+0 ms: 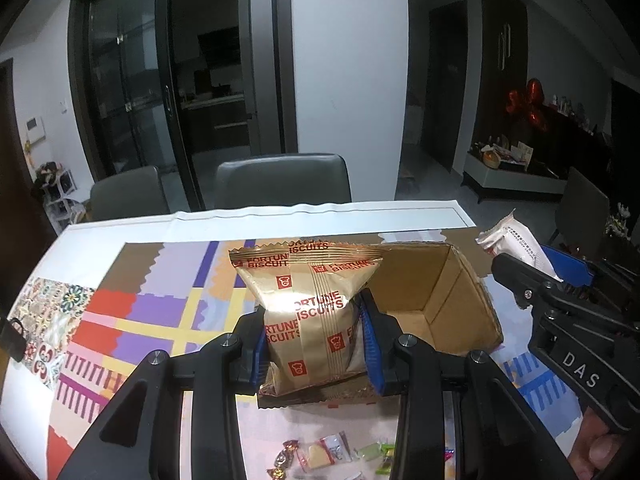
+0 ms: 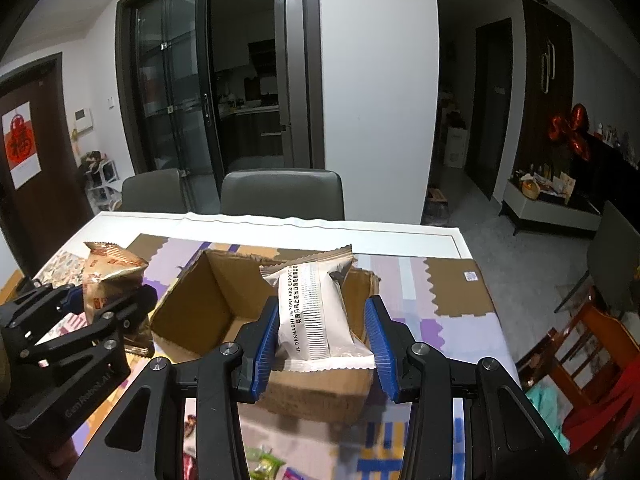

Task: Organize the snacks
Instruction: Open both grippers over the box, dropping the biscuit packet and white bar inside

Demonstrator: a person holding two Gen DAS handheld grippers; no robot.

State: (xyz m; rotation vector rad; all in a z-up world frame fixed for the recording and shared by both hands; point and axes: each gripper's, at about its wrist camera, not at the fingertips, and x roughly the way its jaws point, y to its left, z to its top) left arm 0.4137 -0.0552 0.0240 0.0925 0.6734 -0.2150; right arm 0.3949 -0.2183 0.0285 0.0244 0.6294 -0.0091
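Two grey chairs (image 2: 282,192) stand at the table's (image 2: 120,220) far side; red balloons (image 2: 572,130) far right.

SURFACE: white table (image 2: 132,222) | COVER: patchwork-print mat (image 2: 404,276), lying flat over most of the top | ON MAT: open cardboard box (image 2: 208,308) (flaps raised, no contents visible) | NEAR EDGE: small wrapped candies (image 1: 320,454), loose, scattered directly on the mat

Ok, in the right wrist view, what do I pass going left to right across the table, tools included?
Left tool holding the gold biscuit packet → open cardboard box → right tool holding the white snack packet → brown cardboard sheet lying flat on the table.
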